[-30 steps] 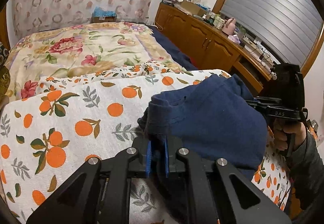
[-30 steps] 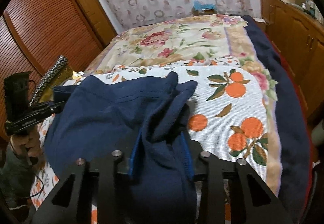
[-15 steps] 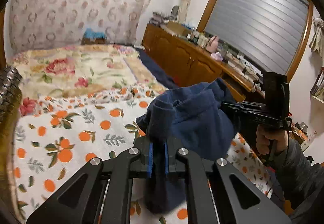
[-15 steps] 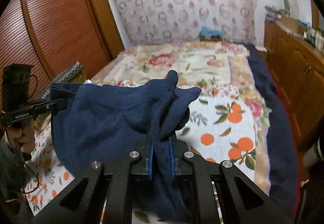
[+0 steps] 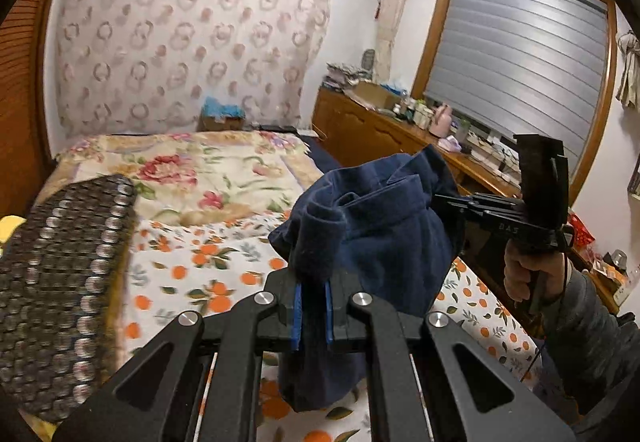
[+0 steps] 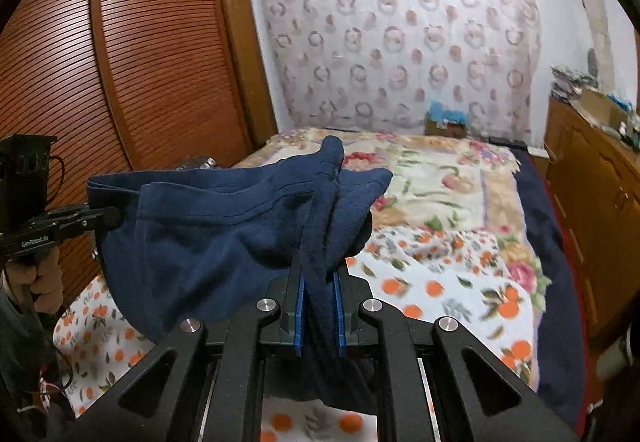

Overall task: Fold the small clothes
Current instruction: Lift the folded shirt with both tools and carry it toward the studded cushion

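Two tools grasp one navy garment (image 5: 384,242) and hold it in the air above the bed (image 5: 188,266). The left tool (image 5: 311,316) is clenched on a bunched corner, with cloth wedged between its blue pads (image 5: 297,316) and a loose tail hanging below. The right tool (image 6: 319,316) is likewise clamped on a thick twisted wad between its own pads (image 6: 299,316), more fabric trailing under it. Between the grips the cloth sags as a rumpled pouch, not a flat panel, and which edge or seam each tool has is hard to tell.

That is the main risk. If the grips sit on bundled layers instead of true corners, laying the piece down would likely trap wrinkles and give a crooked fold. A wad pinched through several layers could also slide loose under a brisk shake, dropping one side onto the orange-print sheet (image 6: 432,294).

Further out, a studded dark cushion (image 5: 60,282) lies at the bed's left edge, near the left tool; a low swing that way could drag the hanging tail over it.
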`<action>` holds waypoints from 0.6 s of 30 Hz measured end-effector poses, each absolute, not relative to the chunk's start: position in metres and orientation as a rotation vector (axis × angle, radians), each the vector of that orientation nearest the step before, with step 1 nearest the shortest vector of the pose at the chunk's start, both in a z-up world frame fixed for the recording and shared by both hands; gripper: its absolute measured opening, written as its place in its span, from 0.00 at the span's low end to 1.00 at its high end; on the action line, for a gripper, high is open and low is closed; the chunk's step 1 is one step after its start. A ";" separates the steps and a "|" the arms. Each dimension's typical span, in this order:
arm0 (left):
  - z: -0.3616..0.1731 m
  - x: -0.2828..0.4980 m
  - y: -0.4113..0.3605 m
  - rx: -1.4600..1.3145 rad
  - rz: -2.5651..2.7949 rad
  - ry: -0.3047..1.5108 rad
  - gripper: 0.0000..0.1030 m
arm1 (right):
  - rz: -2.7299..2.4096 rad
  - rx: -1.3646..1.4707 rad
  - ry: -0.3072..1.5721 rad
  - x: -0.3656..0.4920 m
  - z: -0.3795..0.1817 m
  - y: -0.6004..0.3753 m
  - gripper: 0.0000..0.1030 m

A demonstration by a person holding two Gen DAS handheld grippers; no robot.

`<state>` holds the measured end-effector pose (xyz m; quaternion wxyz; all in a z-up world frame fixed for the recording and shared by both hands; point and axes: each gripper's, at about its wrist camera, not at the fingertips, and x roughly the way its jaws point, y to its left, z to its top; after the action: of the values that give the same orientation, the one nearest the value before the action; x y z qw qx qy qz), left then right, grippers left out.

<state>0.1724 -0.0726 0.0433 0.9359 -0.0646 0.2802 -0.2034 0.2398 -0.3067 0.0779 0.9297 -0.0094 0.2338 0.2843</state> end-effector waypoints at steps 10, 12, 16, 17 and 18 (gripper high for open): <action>0.055 0.153 -0.007 -0.162 -0.294 0.517 0.09 | 0.696 -0.096 0.412 0.268 0.093 -0.250 0.11; 0.056 0.150 0.006 -0.175 -0.277 0.505 0.09 | 0.718 -0.109 0.404 0.279 0.095 -0.243 0.11; 0.061 0.144 0.034 -0.216 -0.242 0.464 0.09 | 0.756 -0.114 0.382 0.296 0.104 -0.222 0.11; 0.061 0.143 0.041 -0.227 -0.231 0.452 0.09 | 0.764 -0.117 0.373 0.301 0.106 -0.219 0.11; 0.061 0.141 0.048 -0.239 -0.222 0.444 0.09 | 0.772 -0.122 0.365 0.304 0.109 -0.215 0.11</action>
<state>0.1413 0.0483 0.0607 0.9623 -0.1182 0.2193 -0.1094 0.3039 -0.2148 0.1088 0.9083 -0.0593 0.1771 0.3743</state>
